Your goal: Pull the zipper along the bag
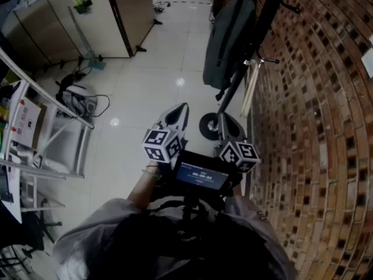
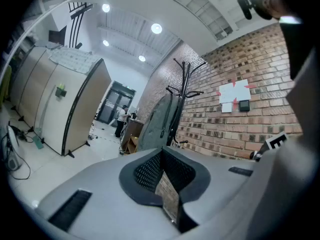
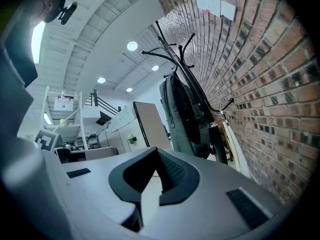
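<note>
A grey backpack (image 1: pixel 229 39) hangs on a black coat stand (image 1: pixel 260 25) by the brick wall, some way ahead of me. Both grippers are held close to my chest and point toward it, well short of it. The left gripper (image 1: pixel 176 116) is shut with nothing between its jaws. The right gripper (image 1: pixel 229 130) is also shut and empty. In the left gripper view the backpack (image 2: pixel 159 121) shows beyond the left gripper (image 2: pixel 162 154), with a dark zipper pull (image 2: pixel 162 132) on its front. The right gripper view has the backpack (image 3: pixel 182 116) above the right gripper (image 3: pixel 157 151).
The brick wall (image 1: pixel 315 127) runs along the right. The stand's round base (image 1: pixel 208 126) sits on the tiled floor near a wooden stick (image 1: pixel 252 89) leaning on the wall. A white rack (image 1: pixel 41 139) and cables (image 1: pixel 78 101) are at the left, beige cabinets (image 1: pixel 87 16) behind. A person (image 2: pixel 121 118) stands far off.
</note>
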### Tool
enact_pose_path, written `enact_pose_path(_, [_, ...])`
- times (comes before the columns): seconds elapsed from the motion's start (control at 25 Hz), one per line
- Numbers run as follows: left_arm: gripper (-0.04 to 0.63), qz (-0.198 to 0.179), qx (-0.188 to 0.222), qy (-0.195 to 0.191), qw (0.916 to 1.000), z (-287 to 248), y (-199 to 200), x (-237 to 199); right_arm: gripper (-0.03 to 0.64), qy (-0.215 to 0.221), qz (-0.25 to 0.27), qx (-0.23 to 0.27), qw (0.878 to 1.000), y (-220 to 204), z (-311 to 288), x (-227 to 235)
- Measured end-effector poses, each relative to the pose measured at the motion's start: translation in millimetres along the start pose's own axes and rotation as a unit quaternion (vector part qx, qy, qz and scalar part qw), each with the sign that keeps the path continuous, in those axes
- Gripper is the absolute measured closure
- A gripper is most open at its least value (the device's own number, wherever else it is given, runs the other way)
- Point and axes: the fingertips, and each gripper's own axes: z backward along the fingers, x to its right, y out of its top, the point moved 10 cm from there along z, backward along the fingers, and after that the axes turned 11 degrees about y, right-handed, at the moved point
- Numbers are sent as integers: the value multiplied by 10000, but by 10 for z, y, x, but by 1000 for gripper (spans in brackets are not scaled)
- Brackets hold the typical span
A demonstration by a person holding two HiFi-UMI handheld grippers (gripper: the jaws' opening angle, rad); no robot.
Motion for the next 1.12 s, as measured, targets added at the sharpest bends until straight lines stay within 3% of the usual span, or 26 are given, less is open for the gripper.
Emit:
enact_pose_path(0.36, [588, 90, -198, -794, 9966, -502, 478, -717, 611, -660, 0, 187, 9976, -31, -778, -324])
enact_pose_path(0.64, [588, 227, -551, -1314, 9895, -769, 519, -1032, 611, -1335, -7, 328, 9905, -91, -1033, -444])
enact_pose_path(0.8, [588, 301, -770, -1383, 9869, -834, 468, -1168, 611, -1594, 86, 265, 9868, -106, -1083, -470])
enact_pose_path(1.12, [588, 463, -791, -1398, 9859, -1052, 445, -1162, 611, -1759, 171, 292, 9838, 29, -1121, -334])
